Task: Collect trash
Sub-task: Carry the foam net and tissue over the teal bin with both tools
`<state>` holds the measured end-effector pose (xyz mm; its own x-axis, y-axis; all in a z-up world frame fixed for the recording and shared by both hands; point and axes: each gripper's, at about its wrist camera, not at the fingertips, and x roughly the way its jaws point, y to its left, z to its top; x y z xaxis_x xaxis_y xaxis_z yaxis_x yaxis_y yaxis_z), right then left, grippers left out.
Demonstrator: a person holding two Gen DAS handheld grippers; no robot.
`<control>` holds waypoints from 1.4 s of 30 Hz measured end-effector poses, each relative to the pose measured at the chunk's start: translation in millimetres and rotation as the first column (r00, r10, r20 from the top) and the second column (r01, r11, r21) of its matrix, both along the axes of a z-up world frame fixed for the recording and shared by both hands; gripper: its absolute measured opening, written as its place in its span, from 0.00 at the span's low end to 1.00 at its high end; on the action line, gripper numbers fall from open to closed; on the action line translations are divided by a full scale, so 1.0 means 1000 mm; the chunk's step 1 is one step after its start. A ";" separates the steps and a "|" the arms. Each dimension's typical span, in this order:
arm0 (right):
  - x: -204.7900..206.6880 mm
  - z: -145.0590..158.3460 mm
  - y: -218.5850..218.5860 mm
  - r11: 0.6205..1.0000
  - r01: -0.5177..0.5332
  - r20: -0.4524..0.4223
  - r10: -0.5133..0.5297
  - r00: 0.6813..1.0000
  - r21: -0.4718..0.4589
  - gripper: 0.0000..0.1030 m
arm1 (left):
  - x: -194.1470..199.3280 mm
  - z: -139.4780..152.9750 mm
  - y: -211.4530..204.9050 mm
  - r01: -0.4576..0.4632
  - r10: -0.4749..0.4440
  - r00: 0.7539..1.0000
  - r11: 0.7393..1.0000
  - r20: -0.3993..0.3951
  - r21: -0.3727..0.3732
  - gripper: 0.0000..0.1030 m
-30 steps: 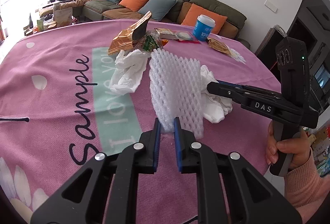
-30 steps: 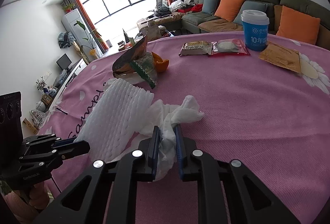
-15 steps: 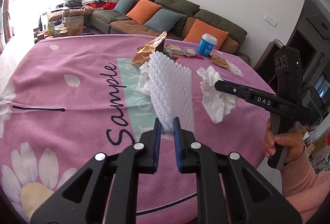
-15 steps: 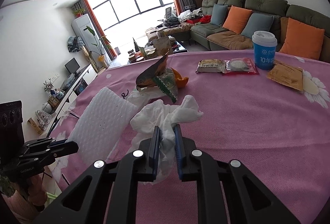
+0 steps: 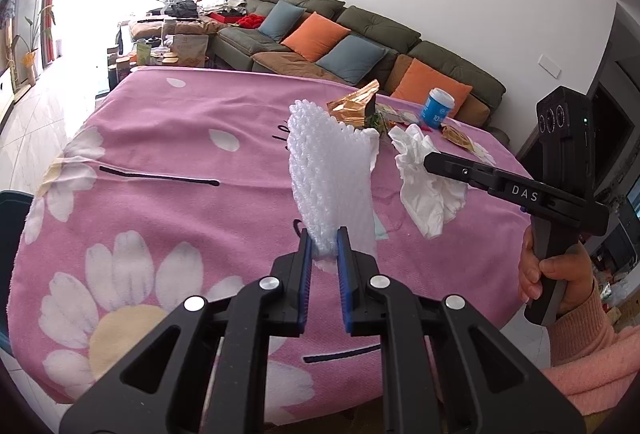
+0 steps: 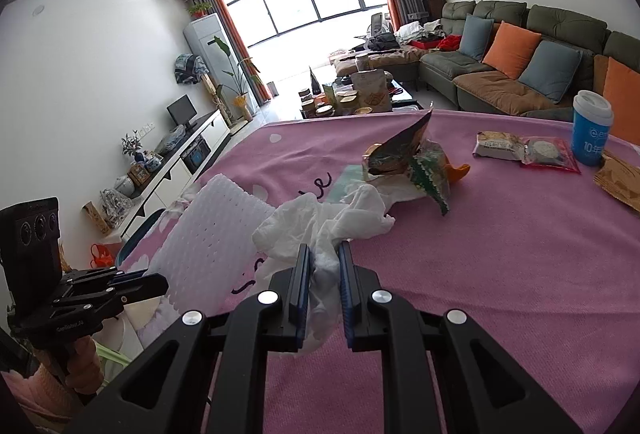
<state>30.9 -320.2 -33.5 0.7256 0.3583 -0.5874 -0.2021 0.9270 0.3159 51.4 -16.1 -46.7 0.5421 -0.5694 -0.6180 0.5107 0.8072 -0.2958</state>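
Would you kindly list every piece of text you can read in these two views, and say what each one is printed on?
"DAS": on the side of the right tongs.
"10年": on the blue cup, partly cut off; smaller print there is unreadable.
"e": end of a dark script word on the pink cloth, the rest hidden by the tissue.
Snack packets: print too small to read.
Left tongs: lettering on the side blurred.

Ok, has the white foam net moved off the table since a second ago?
Yes. The foam net, clamped in the left tongs, then lay beside the snack wrappers; it is now lifted upright and drawn back toward the near edge of the pink tablecloth.
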 end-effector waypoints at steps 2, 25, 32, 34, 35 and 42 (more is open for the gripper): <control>0.004 0.001 0.010 1.000 -0.023 0.002 0.023 1.000 0.004 0.12 | -0.002 0.002 0.011 -0.024 0.024 1.000 1.000 0.006 -0.003 0.12; 0.039 0.016 0.121 0.963 -0.271 0.013 0.271 0.963 0.012 0.12 | -0.028 0.020 0.115 -0.276 0.277 0.961 0.961 0.031 -0.020 0.12; 0.049 0.023 0.159 0.937 -0.350 0.021 0.350 0.937 -0.002 0.12 | -0.031 0.023 0.151 -0.369 0.369 0.929 0.929 0.030 -0.026 0.12; 0.051 0.026 0.170 0.928 -0.373 0.026 0.373 0.928 -0.009 0.12 | -0.030 0.023 0.162 -0.396 0.397 0.917 0.918 0.027 -0.030 0.12; 0.053 0.027 0.176 0.923 -0.384 0.027 0.384 0.923 -0.012 0.12 | -0.030 0.021 0.169 -0.409 0.410 0.912 0.912 0.026 -0.033 0.12; 0.059 0.032 0.215 0.892 -0.451 0.030 0.452 0.891 -0.035 0.12 | -0.035 0.021 0.205 -0.489 0.490 0.871 0.871 0.022 -0.039 0.12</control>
